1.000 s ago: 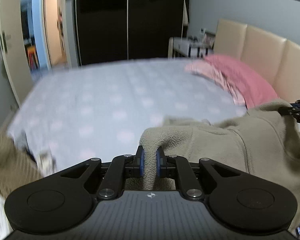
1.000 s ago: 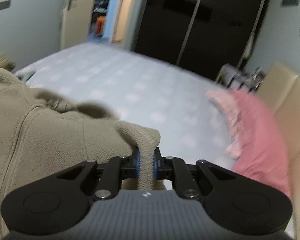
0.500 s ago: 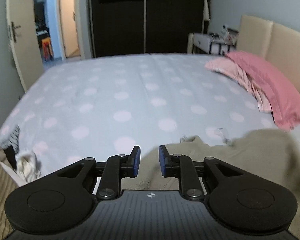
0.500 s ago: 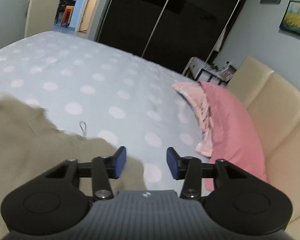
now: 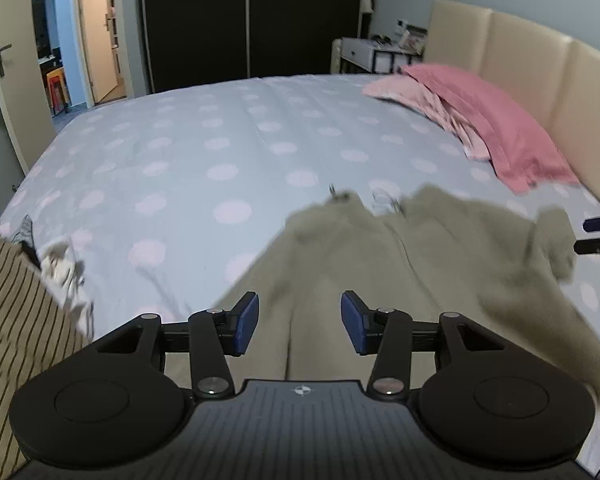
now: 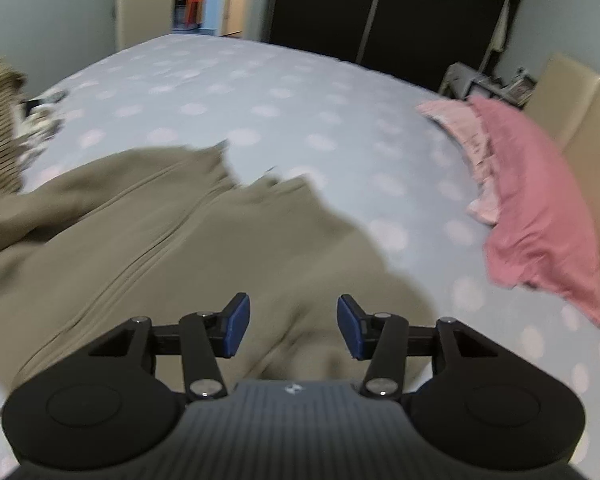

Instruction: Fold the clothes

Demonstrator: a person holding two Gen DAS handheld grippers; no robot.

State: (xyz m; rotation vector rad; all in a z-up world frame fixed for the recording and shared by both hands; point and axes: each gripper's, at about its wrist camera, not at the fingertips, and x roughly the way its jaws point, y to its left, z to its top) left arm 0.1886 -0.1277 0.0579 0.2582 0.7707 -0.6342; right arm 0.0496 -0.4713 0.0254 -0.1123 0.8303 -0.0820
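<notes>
Both grippers hang empty over the fleece (image 5: 440, 264), their jaws spread wide with nothing between the blue pads. The left gripper (image 5: 300, 326) sits above the near left part of the garment; the right gripper (image 6: 293, 330) sits above its near right part.

The fleece, an olive zip-front top, lies spread on the dotted bed (image 5: 220, 152), zipper up and running away from the near edge, collar end at the far side. It looks roughly laid out but not smooth: its right edge is bunched, and the picture is too blurred to tell where the sleeves lie. A striped garment (image 5: 16, 320) and a small crumpled cloth (image 5: 66, 268) wait at the near left; pink pillows (image 6: 532, 200) lie far right by the headboard.

Judging by this, the laying-out step is about done and no fold has begun. The next move probably calls for flattening the bunched side, then each gripper closing on an edge or sleeve and carrying it across toward the zipper line, keeping the cloth from dragging out of shape.
</notes>
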